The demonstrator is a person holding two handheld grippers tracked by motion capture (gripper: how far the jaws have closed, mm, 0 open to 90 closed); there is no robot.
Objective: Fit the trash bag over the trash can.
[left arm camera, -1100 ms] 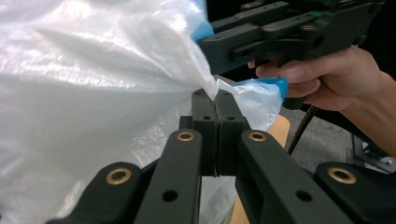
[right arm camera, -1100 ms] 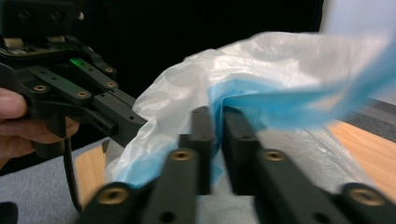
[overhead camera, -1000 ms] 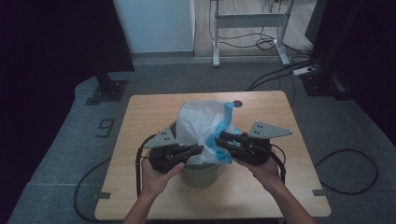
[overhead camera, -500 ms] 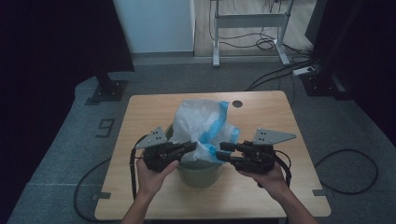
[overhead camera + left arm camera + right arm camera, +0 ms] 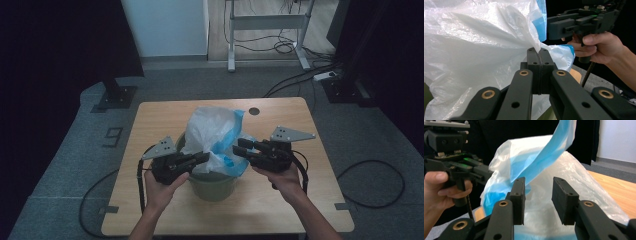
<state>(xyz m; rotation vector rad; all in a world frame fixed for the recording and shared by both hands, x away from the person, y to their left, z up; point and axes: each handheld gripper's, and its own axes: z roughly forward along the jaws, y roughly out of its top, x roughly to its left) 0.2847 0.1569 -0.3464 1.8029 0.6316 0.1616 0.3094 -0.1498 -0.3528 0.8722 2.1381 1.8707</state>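
A white plastic bag (image 5: 210, 131) with blue edging bulges up out of a grey-green bin (image 5: 215, 186) at the table's front middle. My left gripper (image 5: 200, 159) is at the bin's left rim, shut on a fold of the bag (image 5: 537, 51). My right gripper (image 5: 240, 147) is at the bag's right side, open, its jaws apart with the bag (image 5: 541, 170) just beyond them. In the left gripper view the other gripper (image 5: 579, 23) is held by a hand (image 5: 599, 47) behind the bag. In the right gripper view the other gripper (image 5: 454, 157) shows at the left.
The wooden table (image 5: 295, 125) has a round cable hole (image 5: 254, 111) at its back. Cables (image 5: 370, 175) run over the grey floor around it. A desk frame (image 5: 270, 30) stands beyond, and a dark stand base (image 5: 115, 95) sits at the back left.
Both grippers have dropped lower and drawn toward the bin's rim. The left one has kept its hold on the bag; the bag's top has settled slightly.
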